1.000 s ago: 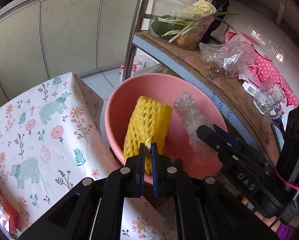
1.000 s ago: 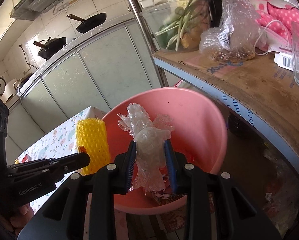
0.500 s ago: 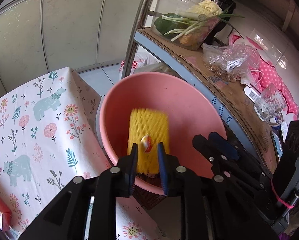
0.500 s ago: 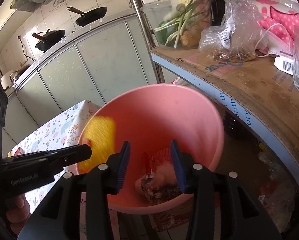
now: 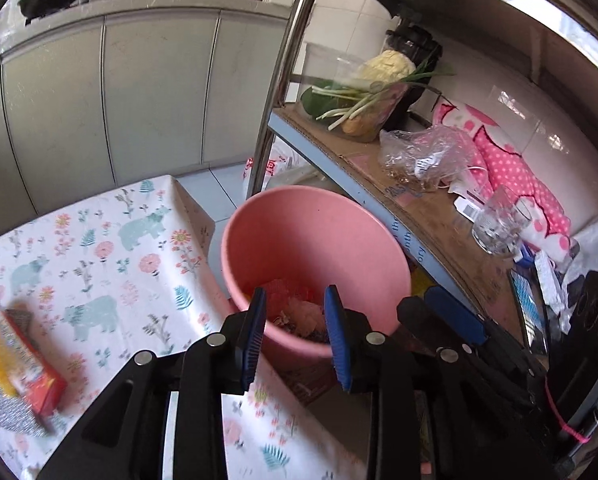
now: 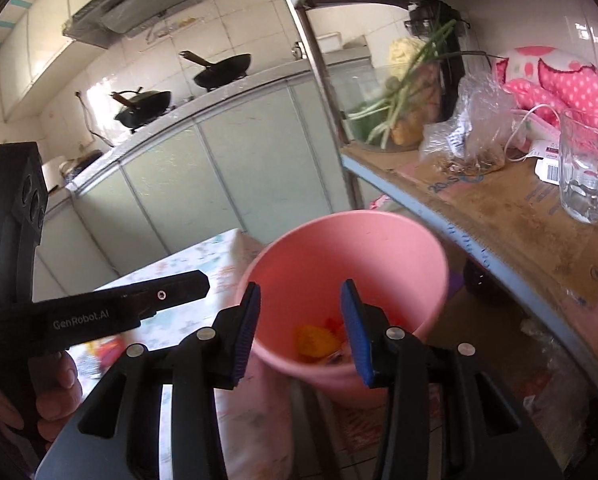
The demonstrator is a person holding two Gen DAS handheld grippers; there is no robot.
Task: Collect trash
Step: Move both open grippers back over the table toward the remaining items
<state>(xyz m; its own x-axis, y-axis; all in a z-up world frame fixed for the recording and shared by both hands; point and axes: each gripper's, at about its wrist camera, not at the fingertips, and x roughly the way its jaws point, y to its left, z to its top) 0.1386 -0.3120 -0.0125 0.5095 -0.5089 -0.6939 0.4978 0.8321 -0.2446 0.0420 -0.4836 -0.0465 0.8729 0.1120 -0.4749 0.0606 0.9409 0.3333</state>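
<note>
Both jaws open, nothing between them; left gripper [image 5: 295, 332] has just been opening. We've got yellow foam net [image 6: 315, 340] down in pink bin [image 5: 319, 224]. Red box [image 5: 23, 368] on table looks left.

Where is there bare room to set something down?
Bare floral tablecloth lies between the red box and the pink bin. The cardboard-lined shelf is crowded: plastic bag, glass mug, vegetable container.
</note>
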